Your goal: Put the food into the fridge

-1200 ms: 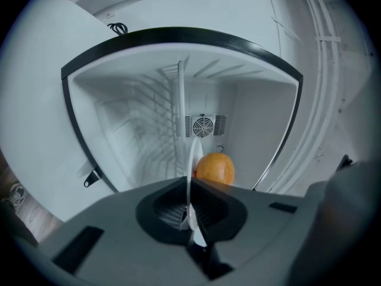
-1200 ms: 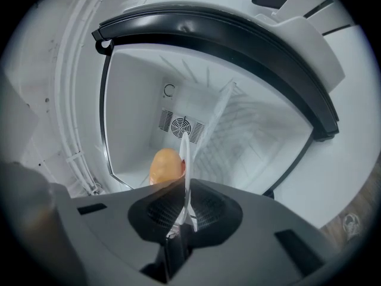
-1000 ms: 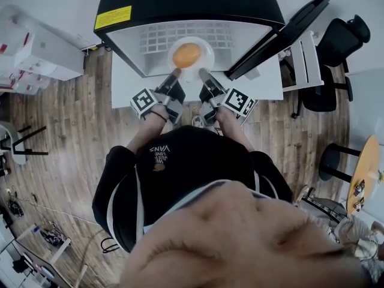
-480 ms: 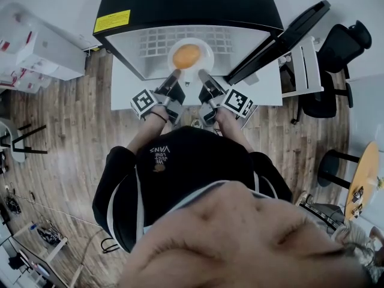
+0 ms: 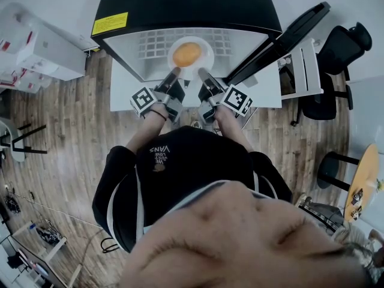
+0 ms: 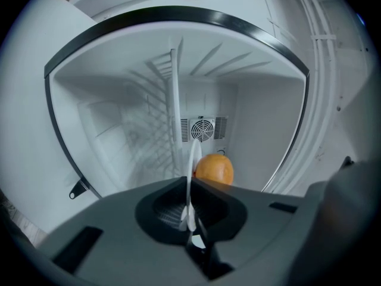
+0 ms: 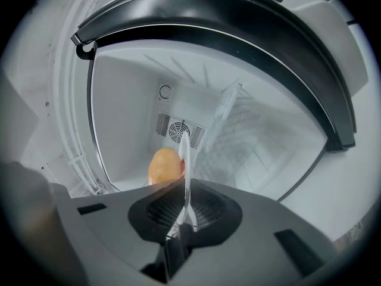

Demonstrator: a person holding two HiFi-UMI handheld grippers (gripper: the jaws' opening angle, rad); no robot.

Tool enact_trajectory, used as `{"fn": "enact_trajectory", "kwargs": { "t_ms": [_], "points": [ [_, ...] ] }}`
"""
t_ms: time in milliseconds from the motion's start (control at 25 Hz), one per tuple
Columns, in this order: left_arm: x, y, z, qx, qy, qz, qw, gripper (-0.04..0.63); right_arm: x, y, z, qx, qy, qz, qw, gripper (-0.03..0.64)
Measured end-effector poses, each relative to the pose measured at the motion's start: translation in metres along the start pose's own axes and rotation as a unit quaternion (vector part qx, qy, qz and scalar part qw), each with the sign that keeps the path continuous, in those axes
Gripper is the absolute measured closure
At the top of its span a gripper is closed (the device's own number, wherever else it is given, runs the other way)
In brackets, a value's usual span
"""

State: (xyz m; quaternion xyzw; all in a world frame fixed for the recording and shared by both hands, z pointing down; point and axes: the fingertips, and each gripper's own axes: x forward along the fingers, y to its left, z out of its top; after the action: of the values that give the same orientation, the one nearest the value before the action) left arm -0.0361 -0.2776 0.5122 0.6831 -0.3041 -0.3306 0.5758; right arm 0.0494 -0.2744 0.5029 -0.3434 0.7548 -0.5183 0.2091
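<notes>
Just hold plate point(image 5: 207, 56) dead level, left claw point(image 6: 190, 218) and right claw point(image 7: 181, 219) each pinching its rim, orange point(image 5: 187, 53) on it just inside the fridge point(image 5: 186, 5), then slide deeper and set down flat before unclamping.

Plate in the mouth of the open fridge, upper centre of the head view.
The black-topped white fridge point(image 5: 186, 5) stands on a white rectangular table point(image 5: 123, 92), its black door point(image 5: 282, 38) swung out toward the upper right. In its opening is a white round plate point(image 5: 206, 45) carrying a round orange fruit point(image 5: 187, 54). The left gripper point(image 5: 175, 72) and the right gripper point(image 5: 201, 72) clamp its near rim side by side. A black office chair point(image 5: 336, 47) stands at right.
</notes>
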Motion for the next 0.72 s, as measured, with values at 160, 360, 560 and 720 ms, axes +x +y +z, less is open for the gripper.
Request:
{"fn": "enact_trajectory", "kwargs": {
  "t_ms": [160,360,560,720],
  "points": [
    [0.002,0.006,0.006,0.008,-0.005,0.007,0.9999,0.571,0.004,0.0,0.003,0.001,0.0,0.0,1.0,0.589],
    [0.006,0.006,0.009,0.002,-0.006,0.01,0.9999,0.571,0.008,-0.004,0.005,0.005,0.001,-0.004,1.0,0.589],
    [0.006,0.015,0.011,-0.021,-0.014,0.022,0.9994,0.571,0.011,-0.006,0.007,0.01,0.001,-0.006,1.0,0.589],
    [0.008,0.012,0.012,-0.023,-0.011,0.021,0.9995,0.571,0.012,-0.007,0.007,0.012,0.0,-0.008,1.0,0.589]
  ]
}}
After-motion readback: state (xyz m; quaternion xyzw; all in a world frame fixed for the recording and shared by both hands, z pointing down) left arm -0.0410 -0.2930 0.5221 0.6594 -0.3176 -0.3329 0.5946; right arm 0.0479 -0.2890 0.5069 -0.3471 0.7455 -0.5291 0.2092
